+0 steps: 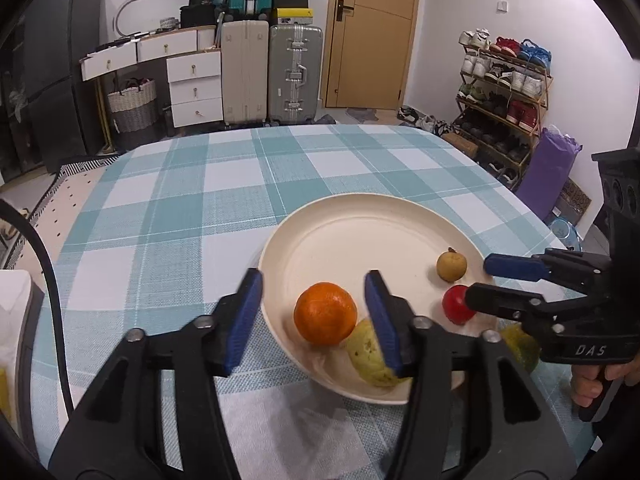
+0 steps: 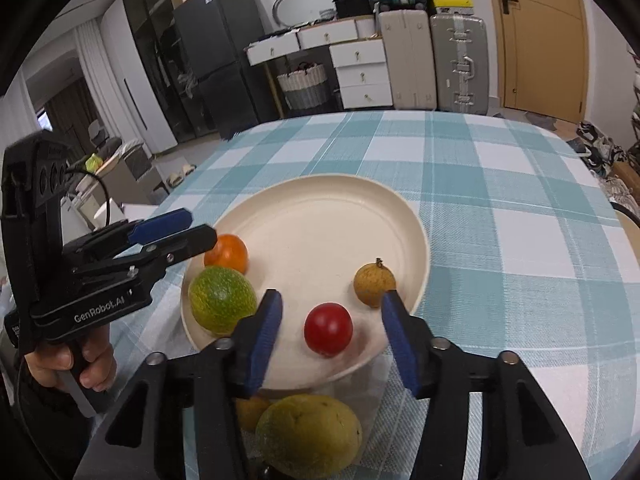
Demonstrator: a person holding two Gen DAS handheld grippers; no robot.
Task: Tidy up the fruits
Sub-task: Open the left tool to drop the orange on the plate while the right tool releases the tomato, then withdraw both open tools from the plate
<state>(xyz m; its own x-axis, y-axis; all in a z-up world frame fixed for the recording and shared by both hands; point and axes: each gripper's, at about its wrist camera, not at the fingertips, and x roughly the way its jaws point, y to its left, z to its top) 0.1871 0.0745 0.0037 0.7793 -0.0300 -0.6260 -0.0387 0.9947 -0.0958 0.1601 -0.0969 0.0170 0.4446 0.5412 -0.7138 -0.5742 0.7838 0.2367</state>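
A cream plate point(image 1: 340, 236) point(image 2: 320, 208) on the checked tablecloth holds an orange point(image 1: 325, 314) point(image 2: 229, 253), a green-yellow fruit point(image 1: 366, 354) point(image 2: 222, 299), a small red fruit point(image 1: 454, 305) point(image 2: 328, 329) and a small brown fruit point(image 1: 451, 266) point(image 2: 374, 282). My left gripper point(image 1: 314, 316) point(image 2: 200, 227) is open; the orange rests on the plate between its blue pads, untouched. My right gripper point(image 2: 332, 330) point(image 1: 478, 282) is open too, and the red fruit lies loose between its pads.
A yellow-green fruit point(image 2: 308, 436) point(image 1: 520, 344) and a smaller yellowish one point(image 2: 252, 412) lie off the plate at its near edge. A black cable point(image 1: 52, 300) runs at the table's left. A hand point(image 2: 88, 364) holds the left gripper. Suitcases, drawers and a shoe rack stand beyond the table.
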